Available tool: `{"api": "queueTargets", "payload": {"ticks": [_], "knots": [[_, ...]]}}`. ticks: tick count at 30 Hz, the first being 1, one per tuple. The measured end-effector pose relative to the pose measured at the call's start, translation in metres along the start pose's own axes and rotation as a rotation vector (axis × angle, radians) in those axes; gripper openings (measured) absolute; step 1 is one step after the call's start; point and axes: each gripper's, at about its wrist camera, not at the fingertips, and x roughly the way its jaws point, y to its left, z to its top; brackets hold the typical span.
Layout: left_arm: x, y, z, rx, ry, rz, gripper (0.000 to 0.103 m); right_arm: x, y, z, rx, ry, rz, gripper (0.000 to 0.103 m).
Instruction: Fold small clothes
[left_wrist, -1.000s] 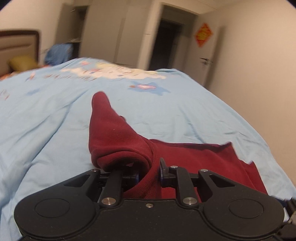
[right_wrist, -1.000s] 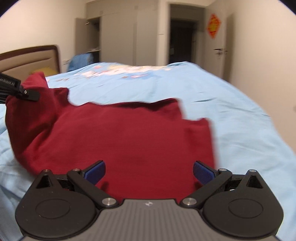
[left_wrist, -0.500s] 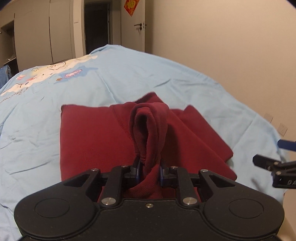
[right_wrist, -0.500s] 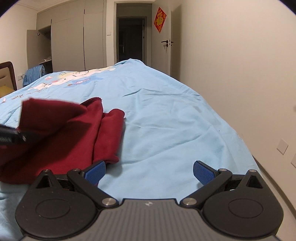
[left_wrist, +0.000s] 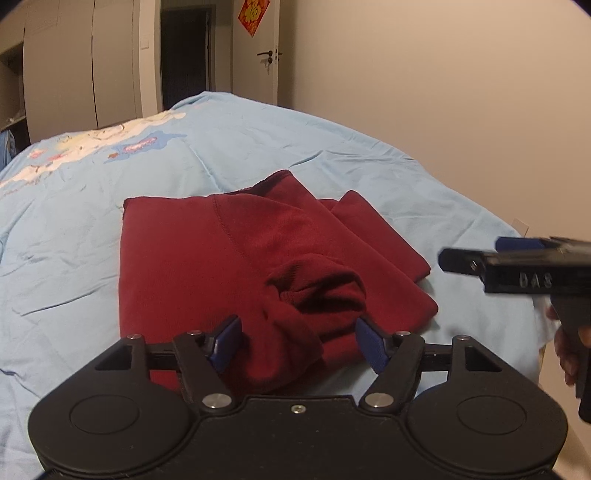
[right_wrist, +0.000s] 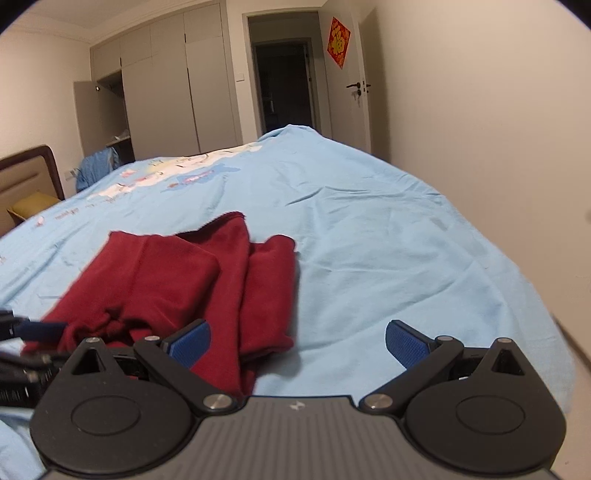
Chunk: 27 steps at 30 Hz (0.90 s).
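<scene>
Both sets of jaws are spread wide with nothing held. On the bed, a folded dark red garment is laid flat, its bunched sleeve cuff seen lying between the left gripper fingers. Beside the garment's right edge, the right gripper is held over bare blue sheet.

A plain dark red knitted garment lies on a light blue bed sheet printed with white-and-pink cartoon patches; blue-padded black fingers.
</scene>
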Motion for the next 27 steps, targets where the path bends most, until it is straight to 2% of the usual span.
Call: {"api": "queueTargets", "payload": {"ticks": [2,5,12,14,16,19,23,27], "knots": [[-0.003,-0.003,-0.003,0.028,-0.012,0.016,0.069,0.004,-0.001,0.006,0.07,0.011,0.083,0.103],[-0.003,-0.003,-0.005,0.045,-0.011,0.016,0.061,0.014,0.0,0.016,0.155,0.008,0.217,0.103],[-0.004,-0.006,-0.005,0.055,-0.03,-0.001,0.049,0.052,0.026,0.029,0.151,0.076,0.363,0.102],[-0.003,-0.008,-0.006,0.059,-0.023,-0.004,0.044,0.067,0.03,0.028,0.169,0.113,0.368,0.096],[-0.002,-0.009,-0.007,0.062,-0.02,0.002,0.037,0.081,0.03,0.026,0.199,0.149,0.362,0.084],[0.0,-0.008,-0.007,0.054,-0.015,0.013,0.028,0.096,0.031,0.026,0.224,0.173,0.36,0.072],[0.0,-0.005,-0.006,0.027,-0.016,0.009,0.022,0.112,0.037,0.03,0.215,0.202,0.353,0.057],[0.001,-0.005,-0.006,0.027,-0.017,0.01,0.02,0.122,0.042,0.029,0.216,0.22,0.323,0.033]]}}
